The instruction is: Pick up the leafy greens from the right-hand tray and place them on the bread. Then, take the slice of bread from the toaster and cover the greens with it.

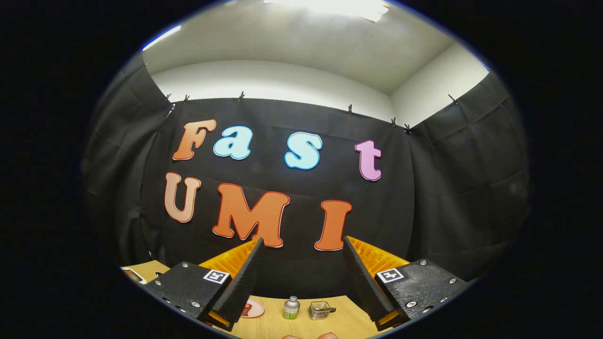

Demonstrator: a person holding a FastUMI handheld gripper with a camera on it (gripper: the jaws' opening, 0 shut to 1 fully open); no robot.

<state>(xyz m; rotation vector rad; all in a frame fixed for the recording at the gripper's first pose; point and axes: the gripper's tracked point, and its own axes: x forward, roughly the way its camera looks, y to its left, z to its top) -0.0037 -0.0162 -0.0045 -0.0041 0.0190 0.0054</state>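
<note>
My gripper [301,245] is held high and looks toward the booth's back wall. It is open, with a wide gap and nothing between its two orange-backed black fingers [245,278]. Far below, past the fingers, lies the wooden table [273,325]. A small pinkish plate [253,309] shows just beside the left finger, partly hidden by it.
On the table between the fingers stand a small bottle with a grey cap and green contents [291,308] and a small clear glass cup with a handle [320,310]. A fingertip of a person's hand [325,335] peeks in at the table's near side.
</note>
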